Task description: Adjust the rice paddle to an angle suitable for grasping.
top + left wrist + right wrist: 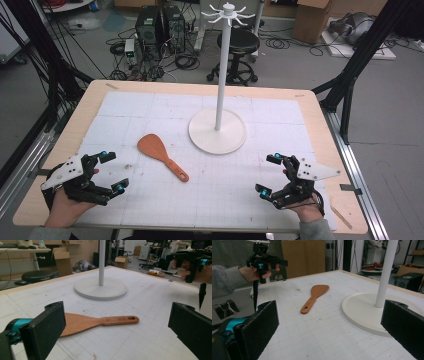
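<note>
High view is showing both hands holding the left gripper (113,171) and right gripper (270,174) spread wide and empty, flanking the wooden spatula (161,154) lying flat beside the white stand (217,131), seemingly readying a pickup.

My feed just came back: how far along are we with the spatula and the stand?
Nothing looks done: the wooden spatula lies flat on the mat, apart from the white stand. Both the left gripper and right gripper are open and empty. Still left: grasping the spatula and probably hanging it.
</note>
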`<state>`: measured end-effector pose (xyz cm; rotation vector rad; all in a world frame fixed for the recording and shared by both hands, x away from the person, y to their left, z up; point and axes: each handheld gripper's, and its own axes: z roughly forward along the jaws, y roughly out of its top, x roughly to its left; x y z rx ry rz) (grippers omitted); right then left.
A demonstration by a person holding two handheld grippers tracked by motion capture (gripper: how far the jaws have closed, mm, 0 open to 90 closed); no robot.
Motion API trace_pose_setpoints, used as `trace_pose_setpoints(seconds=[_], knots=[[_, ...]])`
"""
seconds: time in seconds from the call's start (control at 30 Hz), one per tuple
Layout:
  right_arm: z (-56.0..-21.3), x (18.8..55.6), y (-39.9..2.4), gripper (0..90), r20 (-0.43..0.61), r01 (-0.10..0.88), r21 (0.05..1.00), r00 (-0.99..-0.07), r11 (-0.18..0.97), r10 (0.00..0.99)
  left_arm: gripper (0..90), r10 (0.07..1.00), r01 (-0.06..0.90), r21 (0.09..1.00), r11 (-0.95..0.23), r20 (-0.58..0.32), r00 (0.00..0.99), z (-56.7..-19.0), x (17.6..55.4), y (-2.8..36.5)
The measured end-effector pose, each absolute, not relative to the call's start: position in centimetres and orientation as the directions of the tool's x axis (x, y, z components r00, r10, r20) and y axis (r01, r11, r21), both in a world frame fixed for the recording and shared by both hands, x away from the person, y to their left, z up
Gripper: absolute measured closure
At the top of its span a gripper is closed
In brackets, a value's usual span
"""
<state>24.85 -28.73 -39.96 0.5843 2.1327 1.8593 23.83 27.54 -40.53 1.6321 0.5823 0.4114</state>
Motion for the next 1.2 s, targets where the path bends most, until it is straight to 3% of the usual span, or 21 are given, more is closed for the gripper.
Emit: trace_pose_setpoints(seconds=[0.5, 0.53, 0.73, 1.0, 1.03, 1.07, 1.2], knots=[[-40.1, 24.8, -28.7, 0.0, 0.080, 0.147, 0.983, -0.884, 0.111, 0.462, 1.8, 0.588, 0.119, 0.987, -0.106, -0.035, 0.808, -40.3, 23.9, 27.3], [-40.1, 24.8, -28.7, 0.0, 0.077, 0.144, 0.983, -0.883, 0.112, 0.463, 4.6, 0.582, 0.118, 0.986, -0.114, -0.030, 0.813, -40.2, 23.9, 27.3], [-40.2, 24.9, -28.7, 0.0, 0.080, 0.150, 0.982, -0.883, 0.116, 0.463, 44.7, 0.556, 0.109, 0.985, -0.135, -0.016, 0.831, -39.7, 23.6, 27.5], [-40.2, 25.0, -28.6, 0.0, 0.077, 0.146, 0.982, -0.884, 0.117, 0.461, 83.4, 0.606, 0.118, 0.984, -0.133, -0.013, 0.795, -39.4, 23.7, 27.8], [-40.2, 25.0, -28.5, 0.0, 0.076, 0.147, 0.982, -0.884, 0.120, 0.461, 83.4, 0.608, 0.114, 0.984, -0.136, -0.008, 0.794, -39.7, 23.6, 27.9], [-40.2, 25.0, -28.5, 0.0, 0.079, 0.150, 0.981, -0.887, 0.121, 0.455, 89.7, 0.601, 0.126, 0.982, -0.137, -0.018, 0.799, -40.0, 23.8, 28.3], [-40.2, 25.0, -28.3, 0.0, 0.070, 0.140, 0.981, -0.897, 0.131, 0.437, 89.8, 0.594, 0.131, 0.983, -0.126, -0.031, 0.804, -39.9, 23.9, 28.5]])
